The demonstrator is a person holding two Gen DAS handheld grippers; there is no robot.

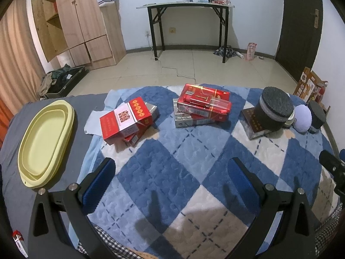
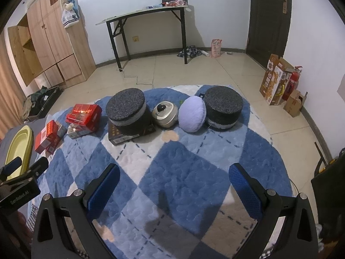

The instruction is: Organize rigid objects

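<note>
On the blue-and-white blanket [image 1: 172,161] lie a red-and-white box [image 1: 126,119] on another red box, a stack of shiny red boxes [image 1: 203,103], and a dark box [image 1: 253,122] under a black foam cylinder [image 1: 276,110]. The right wrist view shows that cylinder [image 2: 127,112], a small metal pot [image 2: 165,114], a lilac plush puff [image 2: 192,114] and a second black foam cylinder [image 2: 223,109]. My left gripper [image 1: 172,170] is open and empty, near the blanket's front. My right gripper [image 2: 173,177] is open and empty, short of the cylinders.
A yellow oval tray [image 1: 45,138] lies on grey cloth at the left. Beyond the bed are a tiled floor, a black folding table [image 1: 187,17], a wooden wardrobe [image 1: 79,21], a dark door [image 2: 269,15], cardboard boxes [image 2: 276,79] and a fire extinguisher [image 2: 291,82].
</note>
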